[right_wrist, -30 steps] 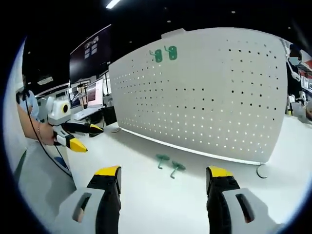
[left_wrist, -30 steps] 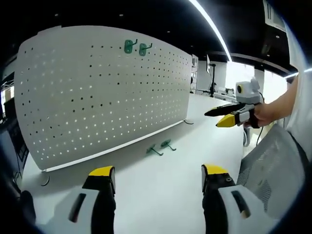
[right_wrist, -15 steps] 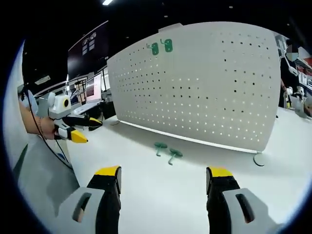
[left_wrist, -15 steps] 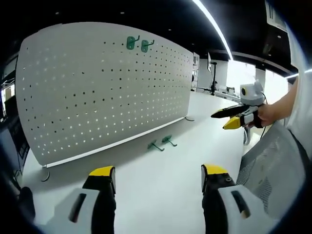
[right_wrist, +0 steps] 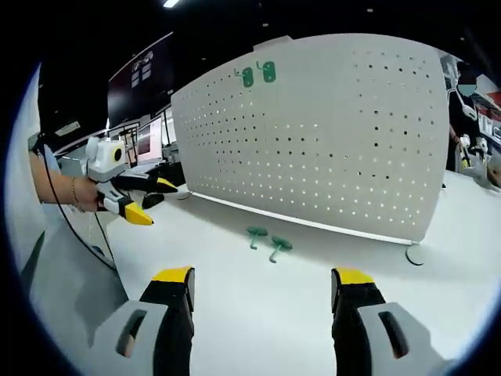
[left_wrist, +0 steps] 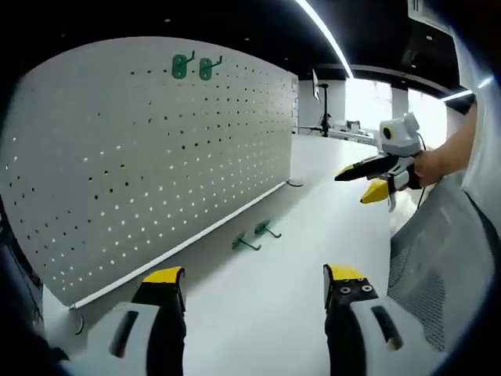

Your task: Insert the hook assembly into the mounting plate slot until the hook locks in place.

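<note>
Two hooks [left_wrist: 193,66] already hang high on the board [left_wrist: 141,149]. Two more hooks [right_wrist: 267,242] lie on the table [right_wrist: 258,313] near it. Your left gripper [left_wrist: 254,283] and right gripper [right_wrist: 262,286] are open and hold nothing.

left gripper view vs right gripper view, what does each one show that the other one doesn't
Left gripper view: the left tongs rising open at the bottom, the right tongs coming in from the right in a hand, and a bright ceiling light strip.

Right gripper view: the right tongs open at the bottom, the left tongs coming in from the left, and monitors behind them.

Both: the white pegboard, two green hooks mounted on it, two green hooks lying on the table, and the white table.
</note>
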`<state>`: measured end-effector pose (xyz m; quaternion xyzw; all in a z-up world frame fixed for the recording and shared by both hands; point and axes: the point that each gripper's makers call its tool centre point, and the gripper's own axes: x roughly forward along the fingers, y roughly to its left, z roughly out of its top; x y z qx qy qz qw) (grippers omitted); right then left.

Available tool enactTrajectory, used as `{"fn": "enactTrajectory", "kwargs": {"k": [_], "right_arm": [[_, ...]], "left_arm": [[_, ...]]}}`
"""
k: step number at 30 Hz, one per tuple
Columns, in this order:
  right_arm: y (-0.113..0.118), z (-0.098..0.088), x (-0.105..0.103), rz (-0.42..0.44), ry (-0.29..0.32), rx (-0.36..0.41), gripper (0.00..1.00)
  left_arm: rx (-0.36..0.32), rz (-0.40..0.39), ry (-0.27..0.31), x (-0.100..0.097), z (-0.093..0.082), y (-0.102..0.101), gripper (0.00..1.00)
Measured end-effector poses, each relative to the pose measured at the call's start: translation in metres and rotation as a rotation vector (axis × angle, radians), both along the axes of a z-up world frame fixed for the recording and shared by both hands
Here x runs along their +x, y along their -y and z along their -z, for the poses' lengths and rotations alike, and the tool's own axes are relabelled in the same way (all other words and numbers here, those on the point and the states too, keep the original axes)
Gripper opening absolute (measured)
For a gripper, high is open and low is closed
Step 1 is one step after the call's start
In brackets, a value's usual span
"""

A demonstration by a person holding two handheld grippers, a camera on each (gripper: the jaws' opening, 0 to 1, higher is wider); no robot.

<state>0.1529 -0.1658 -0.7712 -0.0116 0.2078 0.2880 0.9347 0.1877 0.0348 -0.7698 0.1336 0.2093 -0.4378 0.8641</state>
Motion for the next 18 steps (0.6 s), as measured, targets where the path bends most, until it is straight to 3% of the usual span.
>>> {"fn": "enactTrajectory", "kwargs": {"k": [8, 10, 18], "right_arm": [[-0.001, 0.002, -0.001, -0.005, -0.006, -0.003, 0.69], [-0.002, 0.003, -0.001, -0.006, -0.008, -0.008, 0.69], [-0.004, 0.005, -0.002, -0.018, -0.008, -0.027, 0.69]], "left_arm": [[0.11, 0.12, 0.004, 0.022, 0.006, 0.016, 0.74], [0.128, 0.153, -0.017, 0.023, 0.01, 0.019, 0.73], [0.225, 0.232, -0.016, 0.04, 0.019, 0.017, 0.73]]}}
